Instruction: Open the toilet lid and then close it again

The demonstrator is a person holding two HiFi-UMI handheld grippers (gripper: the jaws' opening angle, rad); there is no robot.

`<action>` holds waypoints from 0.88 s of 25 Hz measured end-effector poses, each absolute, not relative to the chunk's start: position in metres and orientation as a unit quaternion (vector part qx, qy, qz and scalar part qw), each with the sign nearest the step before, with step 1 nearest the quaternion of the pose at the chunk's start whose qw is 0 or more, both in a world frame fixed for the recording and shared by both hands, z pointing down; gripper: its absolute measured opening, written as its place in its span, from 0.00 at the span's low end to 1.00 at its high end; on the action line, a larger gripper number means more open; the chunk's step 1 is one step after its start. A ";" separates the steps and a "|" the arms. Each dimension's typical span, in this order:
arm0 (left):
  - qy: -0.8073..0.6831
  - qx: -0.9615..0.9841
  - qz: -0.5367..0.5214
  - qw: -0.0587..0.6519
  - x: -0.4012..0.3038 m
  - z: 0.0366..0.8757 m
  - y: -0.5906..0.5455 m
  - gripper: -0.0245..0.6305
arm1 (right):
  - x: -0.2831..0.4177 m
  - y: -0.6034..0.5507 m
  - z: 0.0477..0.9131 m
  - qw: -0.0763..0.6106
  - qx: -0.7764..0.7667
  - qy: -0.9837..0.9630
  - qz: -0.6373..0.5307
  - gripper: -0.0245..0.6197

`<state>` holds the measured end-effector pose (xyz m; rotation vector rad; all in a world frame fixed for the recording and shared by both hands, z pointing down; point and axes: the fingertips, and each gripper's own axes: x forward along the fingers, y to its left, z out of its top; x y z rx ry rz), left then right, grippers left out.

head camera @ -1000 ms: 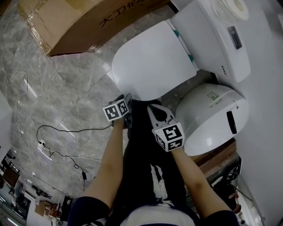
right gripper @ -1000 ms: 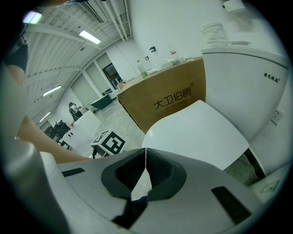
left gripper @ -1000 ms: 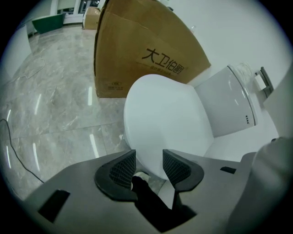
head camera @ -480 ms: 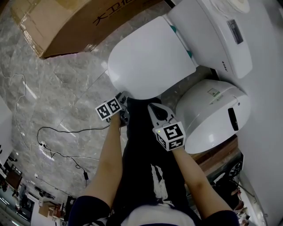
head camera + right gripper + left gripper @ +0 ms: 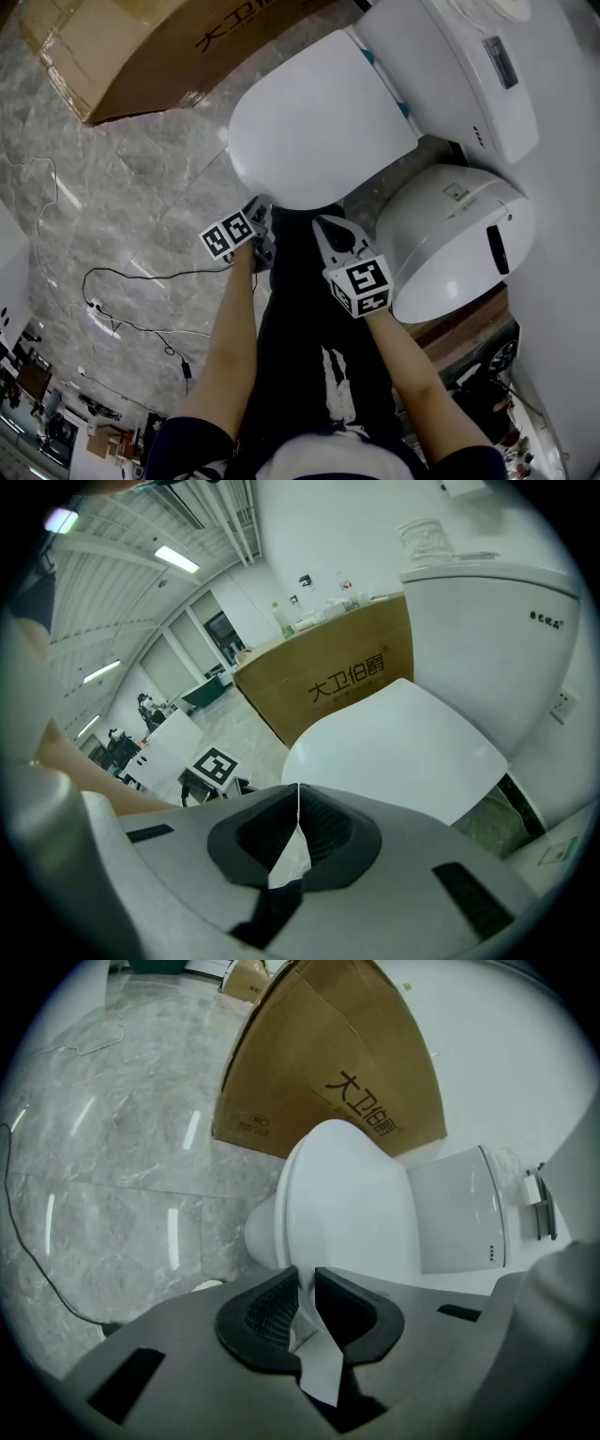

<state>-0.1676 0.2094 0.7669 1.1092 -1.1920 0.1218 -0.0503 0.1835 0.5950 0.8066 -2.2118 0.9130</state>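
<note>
Toilet lid [image 5: 319, 122] lying closed on the bowl, far side of both tools. Left gripper [image 5: 307, 1277] at its near rim, jaws just closing, seemingly pinching that rim to lift it. Right gripper [image 5: 298, 791] pressed together, empty, idle just to the right.

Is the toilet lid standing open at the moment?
No, the toilet lid lies flat and shut in front of the tank, as the head view shows.
</note>
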 end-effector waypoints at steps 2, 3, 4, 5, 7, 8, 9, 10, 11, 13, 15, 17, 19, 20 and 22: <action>-0.531 0.499 0.056 0.683 -0.167 0.760 0.210 0.13 | -0.049 0.184 0.593 0.304 0.304 -0.835 0.345 0.05; -0.530 0.500 0.057 0.682 -0.166 0.757 0.210 0.12 | -0.049 0.184 0.592 0.304 0.303 -0.835 0.345 0.05; -0.530 0.500 0.059 0.682 -0.166 0.754 0.210 0.12 | -0.049 0.183 0.591 0.304 0.303 -0.835 0.346 0.05; -0.529 0.501 0.062 0.682 -0.166 0.750 0.210 0.12 | -0.049 0.183 0.590 0.304 0.303 -0.834 0.346 0.05; -0.527 0.505 0.069 0.680 -0.165 0.743 0.210 0.12 | -0.049 0.181 0.586 0.303 0.303 -0.834 0.347 0.05; -0.527 0.507 0.072 0.679 -0.165 0.738 0.210 0.12 | -0.049 0.181 0.584 0.302 0.304 -0.835 0.346 0.05; -0.526 0.509 0.075 0.677 -0.165 0.733 0.210 0.12 | -0.049 0.180 0.581 0.301 0.304 -0.836 0.345 0.05; -0.526 0.511 0.078 0.676 -0.164 0.729 0.210 0.12 | -0.049 0.179 0.578 0.299 0.303 -0.837 0.344 0.05; -0.525 0.513 0.082 0.674 -0.164 0.724 0.209 0.12 | -0.049 0.177 0.574 0.297 0.303 -0.838 0.343 0.05; -0.526 0.515 0.087 0.671 -0.163 0.715 0.208 0.11 | -0.049 0.177 0.569 0.301 0.298 -0.840 0.339 0.05; -0.528 0.511 0.086 0.673 -0.162 0.704 0.207 0.11 | -0.051 0.180 0.563 0.315 0.289 -0.845 0.323 0.05; -0.533 0.507 0.083 0.672 -0.161 0.693 0.207 0.11 | -0.053 0.184 0.557 0.331 0.273 -0.851 0.302 0.05; -0.535 0.507 0.083 0.671 -0.160 0.683 0.206 0.11 | -0.056 0.187 0.553 0.344 0.258 -0.855 0.291 0.05; -0.535 0.508 0.083 0.670 -0.159 0.678 0.205 0.11 | -0.057 0.188 0.552 0.350 0.252 -0.856 0.285 0.05; -0.533 0.511 0.086 0.669 -0.158 0.669 0.203 0.11 | -0.060 0.189 0.548 0.361 0.239 -0.861 0.265 0.05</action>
